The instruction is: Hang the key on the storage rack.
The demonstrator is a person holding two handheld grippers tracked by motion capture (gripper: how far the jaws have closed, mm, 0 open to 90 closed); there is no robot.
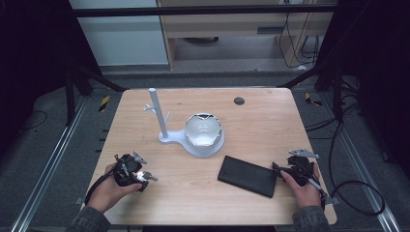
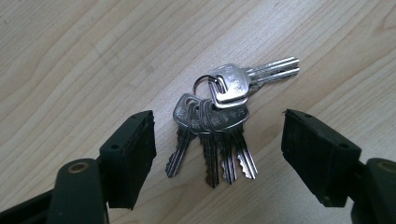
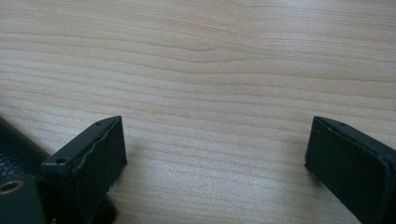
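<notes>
Silver keys (image 2: 215, 123) on one ring lie flat on the bench (image 1: 251, 125) near its front left corner, directly between the spread jaws of your left tool (image 2: 217, 154), which grasps nothing. Most blades point back toward you, along the tool's own line; closing would likely pinch the bunch across its width. Your right tool (image 3: 215, 154), near the front right corner beside the black case (image 1: 247, 175), is likewise released and farther from the keys.

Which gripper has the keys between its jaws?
The left gripper. Its open jaws flank the bunch of keys lying on the table. The right gripper is open over bare wood, beside the black case.
</notes>
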